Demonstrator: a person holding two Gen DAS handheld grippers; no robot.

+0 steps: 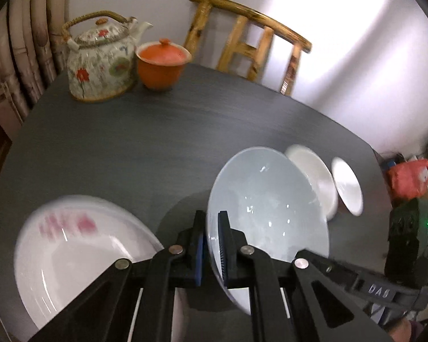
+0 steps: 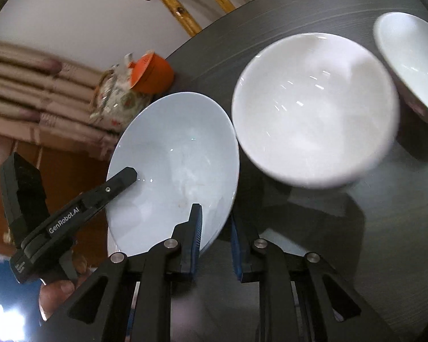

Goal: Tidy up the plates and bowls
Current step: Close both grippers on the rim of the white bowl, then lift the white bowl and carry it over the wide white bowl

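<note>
A pale blue bowl (image 1: 268, 208) (image 2: 174, 165) hangs tilted over the dark table (image 1: 128, 142). My left gripper (image 1: 212, 242) is shut on its near rim, one pad inside and one outside. In the right wrist view, one finger of the left gripper (image 2: 119, 182) lies on the bowl's inner wall. My right gripper (image 2: 215, 239) straddles the opposite rim. Its inner pad lies against the bowl's inside, and a dark gap shows between the rim and the outer pad. A larger white bowl (image 2: 314, 108) (image 1: 314, 176) and a smaller one (image 2: 411, 62) (image 1: 346, 188) stand beside it.
A white plate with a pink pattern (image 1: 80, 256) lies at the near left. At the far corner of the table stand a flowered teapot (image 1: 100, 62) and an orange lidded cup (image 1: 161, 62). Behind the table stands a bamboo chair (image 1: 248, 40), with a curtain at the left.
</note>
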